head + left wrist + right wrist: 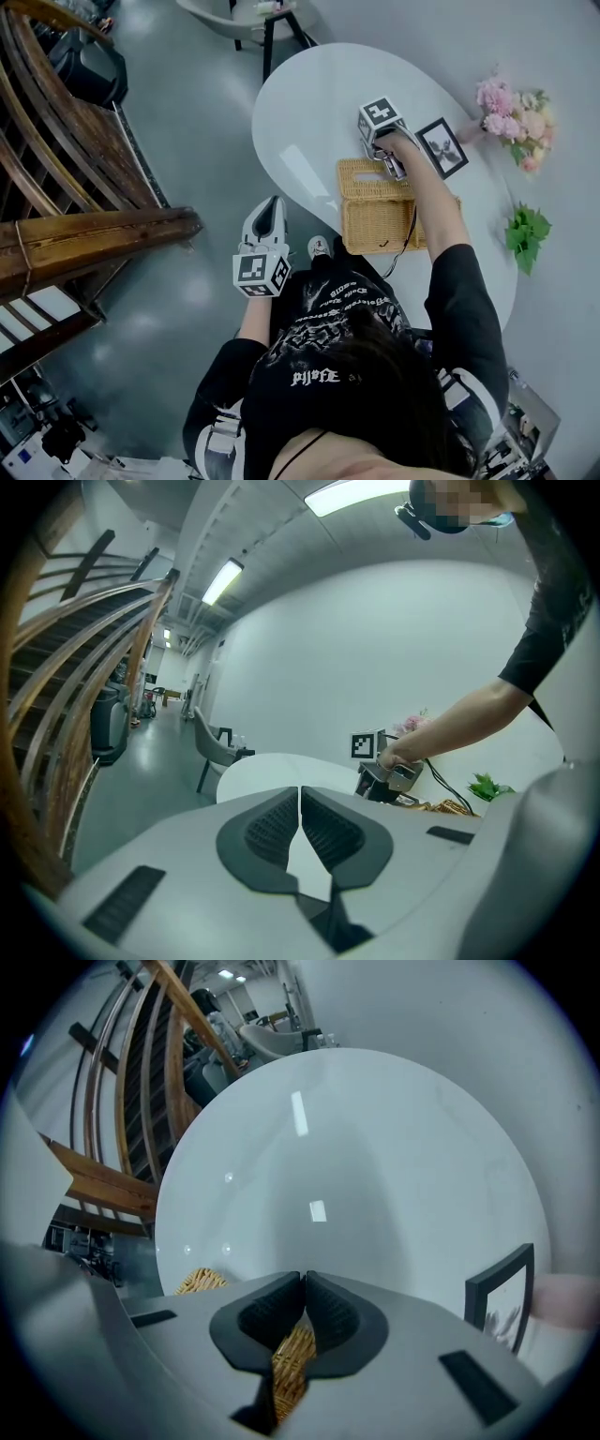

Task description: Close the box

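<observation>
A wicker box [377, 225] stands on the white table [309, 103] near its front edge, and its woven lid [370, 178] shows as the paler part on the far side. At the far right edge of the lid is my right gripper [396, 167]. In the right gripper view its jaws [305, 1283] stand closed, with a strip of wicker [292, 1358] caught in the gap between them. My left gripper [267, 208] hangs over the floor to the left of the table, away from the box. Its jaws [300, 803] are shut and hold nothing.
A black picture frame [442, 147] stands just right of the right gripper. Pink flowers [511, 112] and a green plant [527, 234] lie further right on the table. A wooden stair railing [84, 234] runs along the left, and a chair [253, 19] stands beyond the table.
</observation>
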{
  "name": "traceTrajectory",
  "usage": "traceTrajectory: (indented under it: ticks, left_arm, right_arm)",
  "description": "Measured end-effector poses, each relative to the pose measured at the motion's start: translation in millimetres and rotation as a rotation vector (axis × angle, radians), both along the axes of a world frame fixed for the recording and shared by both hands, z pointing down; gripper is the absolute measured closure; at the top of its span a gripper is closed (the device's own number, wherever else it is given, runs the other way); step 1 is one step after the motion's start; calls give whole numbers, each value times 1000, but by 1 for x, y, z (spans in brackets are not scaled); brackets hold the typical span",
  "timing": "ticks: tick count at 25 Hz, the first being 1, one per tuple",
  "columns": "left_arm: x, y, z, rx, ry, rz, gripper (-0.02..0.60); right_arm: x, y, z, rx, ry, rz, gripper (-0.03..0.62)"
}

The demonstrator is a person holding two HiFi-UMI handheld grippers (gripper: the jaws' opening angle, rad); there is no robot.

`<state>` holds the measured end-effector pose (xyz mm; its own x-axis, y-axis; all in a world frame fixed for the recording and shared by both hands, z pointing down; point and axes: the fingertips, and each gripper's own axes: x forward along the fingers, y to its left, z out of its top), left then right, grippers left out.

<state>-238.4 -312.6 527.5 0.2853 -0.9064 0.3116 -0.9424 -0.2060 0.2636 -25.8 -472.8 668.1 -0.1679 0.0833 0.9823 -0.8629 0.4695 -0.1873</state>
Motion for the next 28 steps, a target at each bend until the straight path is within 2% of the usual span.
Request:
traceTrajectory:
  ticks: [11, 21, 28]
  left_arm:
    - [9, 8, -1, -1, 20, 16, 554]
    - [30, 18, -4, 12, 52, 78, 554]
    - [50, 27, -7, 29, 60, 134, 554]
  right_arm:
    - [-7, -3, -16, 50, -49, -2, 554]
    - [-13, -12, -69, 212, -186, 66, 556]
    - [-2, -7, -103, 295, -248, 124, 556]
